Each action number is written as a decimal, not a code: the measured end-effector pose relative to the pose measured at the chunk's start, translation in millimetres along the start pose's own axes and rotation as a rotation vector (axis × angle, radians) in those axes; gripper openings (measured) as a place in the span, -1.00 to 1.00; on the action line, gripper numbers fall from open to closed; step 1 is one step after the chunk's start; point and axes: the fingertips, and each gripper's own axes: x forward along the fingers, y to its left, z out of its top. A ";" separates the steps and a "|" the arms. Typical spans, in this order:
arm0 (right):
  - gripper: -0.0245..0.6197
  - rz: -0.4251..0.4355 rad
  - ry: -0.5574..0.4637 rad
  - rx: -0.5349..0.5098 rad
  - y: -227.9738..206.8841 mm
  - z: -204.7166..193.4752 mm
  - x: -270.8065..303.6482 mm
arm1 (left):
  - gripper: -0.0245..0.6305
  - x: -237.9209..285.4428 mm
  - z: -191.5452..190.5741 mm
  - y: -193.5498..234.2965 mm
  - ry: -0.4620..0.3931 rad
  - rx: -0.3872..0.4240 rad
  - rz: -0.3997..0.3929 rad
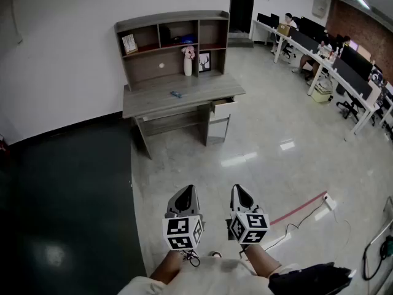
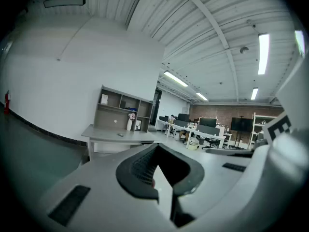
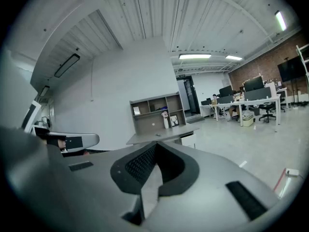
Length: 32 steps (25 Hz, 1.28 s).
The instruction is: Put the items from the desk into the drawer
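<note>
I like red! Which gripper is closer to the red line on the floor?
Right. The red line lies on the floor to the right of the right gripper; the left gripper is farther left.

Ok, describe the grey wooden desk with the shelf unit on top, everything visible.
The grey wooden desk stands against the white wall. A shelf unit with open compartments rises from its back. At its right end in the head view, a drawer stands slightly pulled out. On the top rest a small blue item, a white vase with pink flowers and a dark picture frame.
</note>
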 end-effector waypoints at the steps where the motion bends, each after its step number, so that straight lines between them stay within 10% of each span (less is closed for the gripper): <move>1: -0.93 0.004 0.001 -0.003 -1.0 1.2 0.2 | -0.93 0.6 1.0 -1.2 -0.003 -0.003 0.005; 32: -0.93 -0.032 0.096 0.046 16.9 -36.1 29.9 | -0.93 6.4 -21.8 60.9 0.056 -0.045 0.037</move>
